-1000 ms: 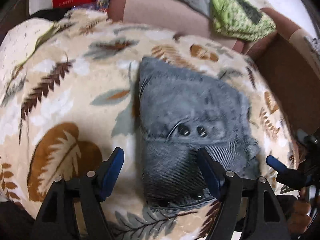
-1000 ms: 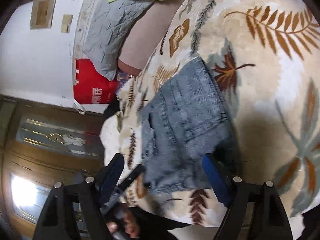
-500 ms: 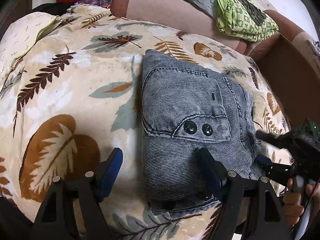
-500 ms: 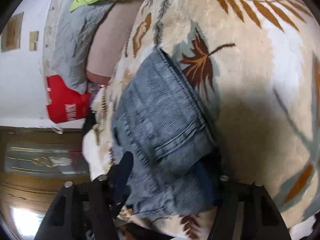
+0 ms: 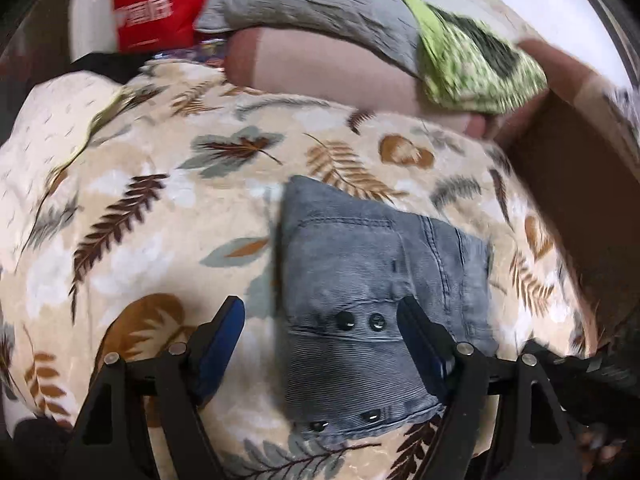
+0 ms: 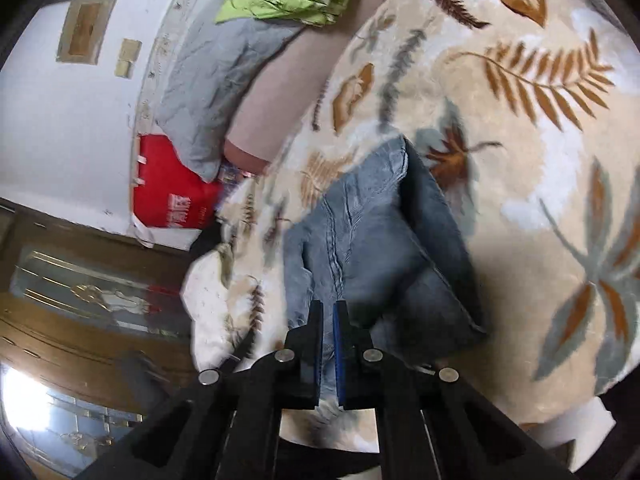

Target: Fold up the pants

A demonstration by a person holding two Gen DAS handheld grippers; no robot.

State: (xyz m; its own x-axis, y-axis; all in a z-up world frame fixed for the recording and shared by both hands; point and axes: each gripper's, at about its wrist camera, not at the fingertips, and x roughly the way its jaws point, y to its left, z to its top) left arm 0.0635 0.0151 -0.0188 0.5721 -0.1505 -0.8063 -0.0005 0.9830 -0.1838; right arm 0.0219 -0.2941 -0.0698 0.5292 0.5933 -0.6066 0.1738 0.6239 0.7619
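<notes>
Folded grey-blue denim pants (image 5: 360, 288) lie as a compact bundle on a leaf-print blanket (image 5: 140, 216); two black snap buttons show on the top layer. My left gripper (image 5: 324, 328) is open and hovers just above the bundle's near end, its fingers astride it and holding nothing. In the right wrist view the pants (image 6: 372, 240) show with one corner raised. My right gripper (image 6: 328, 320) is shut on the near edge of the denim, which passes between its blue pads.
A grey pillow (image 5: 320, 4) and a green patterned cloth (image 5: 476, 68) lie at the bed's far side. A red bag (image 5: 156, 4) stands at the far left. A brown panel (image 5: 580, 208) borders the right. A wooden cabinet (image 6: 80, 300) shows left.
My right gripper has closed from wide open onto the pants' near edge. My left gripper has drawn back a little and stays open.
</notes>
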